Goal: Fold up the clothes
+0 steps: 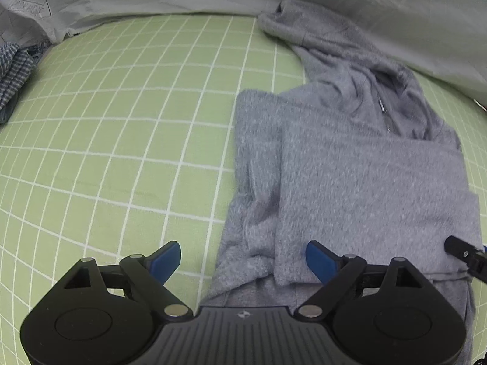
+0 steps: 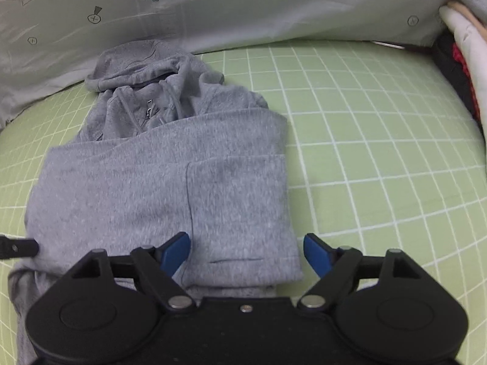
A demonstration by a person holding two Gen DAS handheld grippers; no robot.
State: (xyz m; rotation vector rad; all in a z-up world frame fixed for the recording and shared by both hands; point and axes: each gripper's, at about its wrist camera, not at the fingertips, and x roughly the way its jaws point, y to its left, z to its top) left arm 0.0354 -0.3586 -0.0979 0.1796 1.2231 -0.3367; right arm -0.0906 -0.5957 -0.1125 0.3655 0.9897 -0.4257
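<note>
While both tongs stand wide apart and grip nothing, the left tongs [image 1: 243,258] straddle the near left edge of the grey hoodie [image 1: 350,167], and the right tongs [image 2: 246,252] straddle its near right corner. Beyond them, that folded hoodie lies on the green checked bedsheet [image 1: 121,137], its hood against the pale carrot-print quilt [image 2: 274,9].
</note>
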